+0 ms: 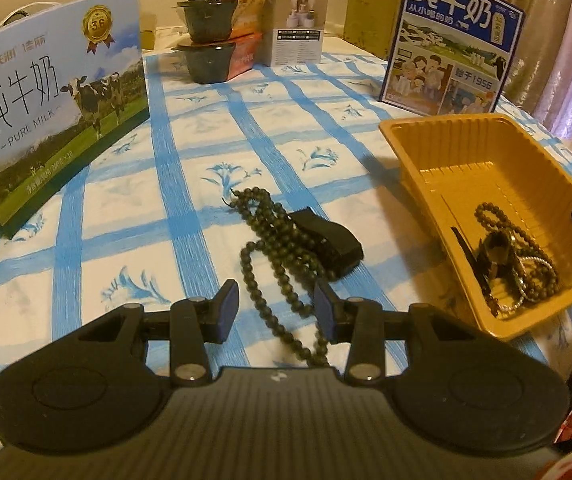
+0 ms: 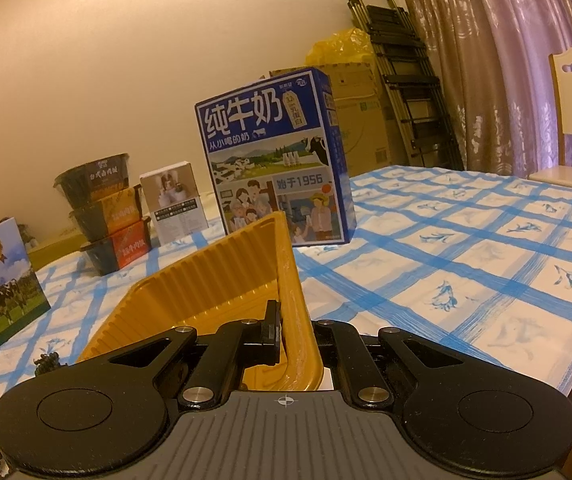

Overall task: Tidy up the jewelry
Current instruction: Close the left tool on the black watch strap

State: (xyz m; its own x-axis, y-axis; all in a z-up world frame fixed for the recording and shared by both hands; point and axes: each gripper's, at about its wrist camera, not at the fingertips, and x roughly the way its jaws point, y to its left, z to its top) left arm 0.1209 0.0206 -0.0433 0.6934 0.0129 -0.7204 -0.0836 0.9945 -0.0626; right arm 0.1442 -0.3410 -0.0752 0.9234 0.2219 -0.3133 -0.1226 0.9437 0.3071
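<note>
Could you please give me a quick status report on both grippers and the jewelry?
Left gripper open over the long dark bead necklace. Right gripper shut on the yellow ribbed plastic tray, other jewelry inside. Black clip-like object touching the beads.

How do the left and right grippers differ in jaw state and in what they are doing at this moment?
The left gripper is open with blue pads apart, over the dark bead necklace on the tablecloth; the right gripper is shut on the wall of the yellow tray.
The left gripper holds nothing; the right gripper keeps the tray tipped up off the cloth.
Both are black two-finger grippers over the same blue-checked tablecloth.
</note>
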